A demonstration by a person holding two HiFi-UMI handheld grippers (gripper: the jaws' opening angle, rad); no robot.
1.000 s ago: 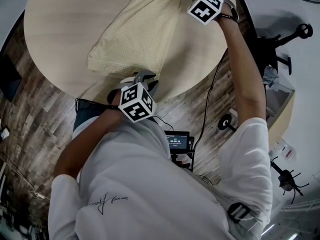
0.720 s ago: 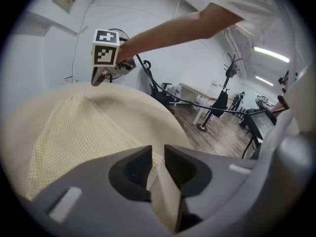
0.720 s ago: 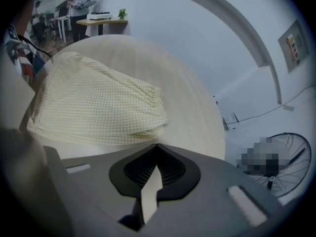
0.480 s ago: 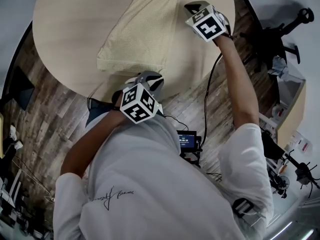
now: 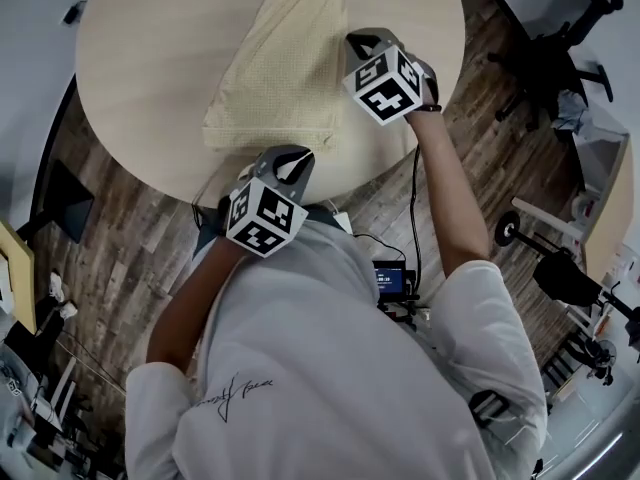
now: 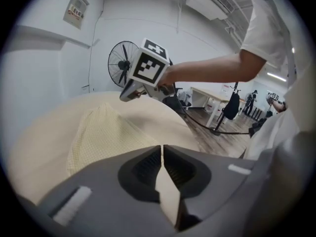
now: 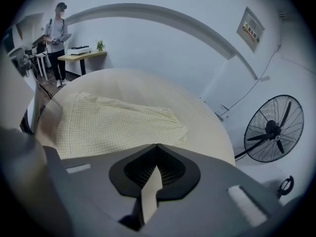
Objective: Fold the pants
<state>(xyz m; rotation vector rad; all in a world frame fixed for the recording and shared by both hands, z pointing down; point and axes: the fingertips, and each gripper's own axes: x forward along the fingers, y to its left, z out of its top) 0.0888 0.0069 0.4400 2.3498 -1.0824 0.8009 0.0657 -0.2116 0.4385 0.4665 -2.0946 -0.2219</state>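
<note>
left claw [image 6: 162, 146]: jaws down to a thin slit and closing. no cloth between them; only pale table top shows through the gap. it hangs over the near rim of the table [image 5: 150, 48], tilted down, tips just short of the near edge of the pants [image 5: 285, 68] and apart from them.

right claw [image 7: 157, 145]: jaws fully together, holding nothing. it sits above the table just beside the right long edge of the pants, near their far end. from the left claw's camera it crosses your line of sight above the far end of the cloth, with your forearm [image 6: 207, 70] stretched across behind it.

pants: pale yellow check, folded into one long flat rectangle. they lie on the round light-wood table, right of its centre, running from the near rim toward the far side. one far corner is slightly rumpled in the right gripper view.

around: dark plank floor [image 5: 110, 228] under the table. a black cable [image 5: 413, 218] drops from your right wrist to a small lit screen [image 5: 392, 280] by your body. a standing fan [image 7: 273, 127] is beyond the table's far side. well off, a person [image 7: 58, 33] stands by a desk [image 7: 81, 53].
</note>
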